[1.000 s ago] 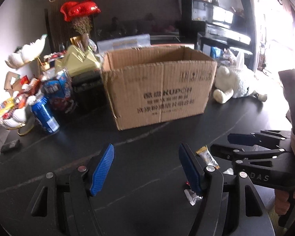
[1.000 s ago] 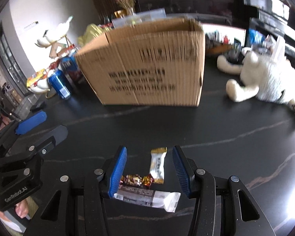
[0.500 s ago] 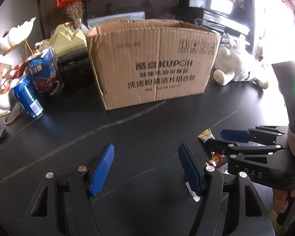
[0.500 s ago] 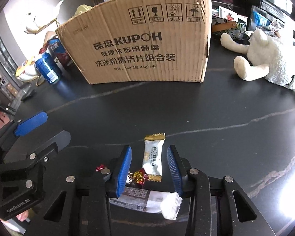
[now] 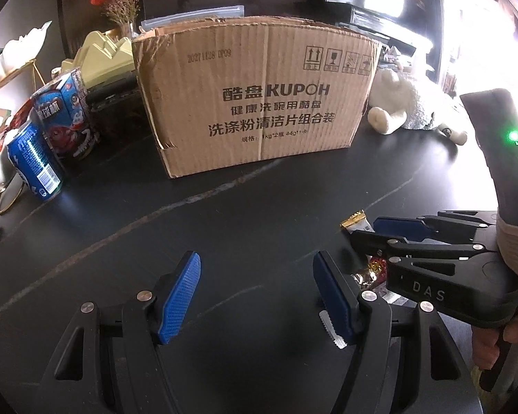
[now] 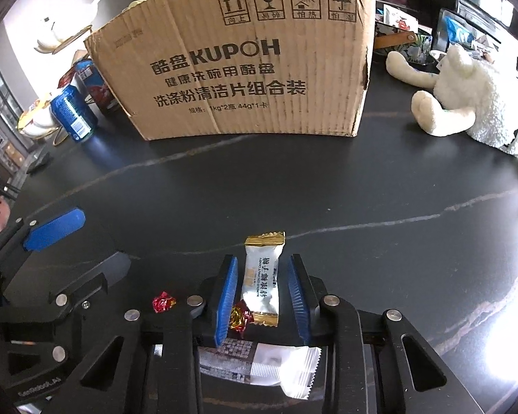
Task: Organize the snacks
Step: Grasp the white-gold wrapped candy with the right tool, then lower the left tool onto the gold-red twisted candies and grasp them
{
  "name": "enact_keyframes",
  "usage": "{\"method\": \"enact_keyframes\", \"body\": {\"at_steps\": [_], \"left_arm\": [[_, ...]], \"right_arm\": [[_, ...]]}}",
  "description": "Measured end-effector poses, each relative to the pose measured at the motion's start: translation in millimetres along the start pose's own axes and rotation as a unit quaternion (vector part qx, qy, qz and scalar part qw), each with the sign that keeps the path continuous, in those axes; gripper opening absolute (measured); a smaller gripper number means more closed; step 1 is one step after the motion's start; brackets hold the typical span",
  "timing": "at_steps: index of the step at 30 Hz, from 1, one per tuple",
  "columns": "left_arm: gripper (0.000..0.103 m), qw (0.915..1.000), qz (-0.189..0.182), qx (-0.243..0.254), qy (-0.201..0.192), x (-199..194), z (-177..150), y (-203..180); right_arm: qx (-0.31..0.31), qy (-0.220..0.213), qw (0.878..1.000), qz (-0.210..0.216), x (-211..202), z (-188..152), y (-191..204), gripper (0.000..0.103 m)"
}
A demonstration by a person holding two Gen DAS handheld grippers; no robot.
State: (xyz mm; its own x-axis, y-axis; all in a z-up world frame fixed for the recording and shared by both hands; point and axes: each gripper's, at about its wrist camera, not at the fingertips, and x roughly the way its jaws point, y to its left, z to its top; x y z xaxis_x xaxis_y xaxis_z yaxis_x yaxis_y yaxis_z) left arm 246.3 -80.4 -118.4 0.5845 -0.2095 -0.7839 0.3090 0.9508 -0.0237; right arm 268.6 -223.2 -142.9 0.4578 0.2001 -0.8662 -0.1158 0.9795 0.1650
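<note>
Candy: white candy packet with gold ends (image 6: 262, 281) is lying on the dark tabletop (image 6: 362, 186), sitting lengthwise in the gap of the right tool (image 6: 263, 296), with space showing on both sides of it.
Right tool: its two blue pads are standing apart on either side of the packet, neither one pressing it; the left pad (image 6: 226, 302) is sitting just beside a small red-and-gold wrapped sweet (image 6: 238, 319).
Other snacks: a long white bar wrapper (image 6: 259, 367) is lying crosswise under the right tool, and a red foil sweet (image 6: 163, 303) is resting a little to the left.
Left tool: left tool (image 5: 255, 296) is hovering low over bare tabletop with its blue pads spread wide, nothing between them.
Box: open cardboard box (image 5: 255, 100) printed KUPOH is standing on the tabletop well behind the snacks.
Left of box: a blue can (image 5: 34, 162) and a blue snack tub (image 5: 65, 114) are standing close together.
Right of box: a white plush toy (image 6: 466, 96) is lying on the tabletop.
</note>
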Motion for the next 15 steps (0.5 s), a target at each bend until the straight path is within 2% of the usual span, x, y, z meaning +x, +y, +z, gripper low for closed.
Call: {"method": "enact_keyframes", "body": {"at_steps": [5, 11, 15], "left_arm": [[0.067, 1.0, -0.004, 0.0, 0.003, 0, -1, -2], [0.067, 0.9998, -0.016, -0.002, 0.007, 1, -1, -5], [0.067, 0.9996, -0.028, 0.006, 0.005, -2, -1, -12]], "right_arm": [[-0.007, -0.003, 1.0, -0.009, 1, 0, 3, 0.021], [0.007, -0.017, 1.0, -0.009, -5, 2, -1, 0.021], [0.003, -0.028, 0.999, -0.039, -21, 5, -5, 0.021]]}}
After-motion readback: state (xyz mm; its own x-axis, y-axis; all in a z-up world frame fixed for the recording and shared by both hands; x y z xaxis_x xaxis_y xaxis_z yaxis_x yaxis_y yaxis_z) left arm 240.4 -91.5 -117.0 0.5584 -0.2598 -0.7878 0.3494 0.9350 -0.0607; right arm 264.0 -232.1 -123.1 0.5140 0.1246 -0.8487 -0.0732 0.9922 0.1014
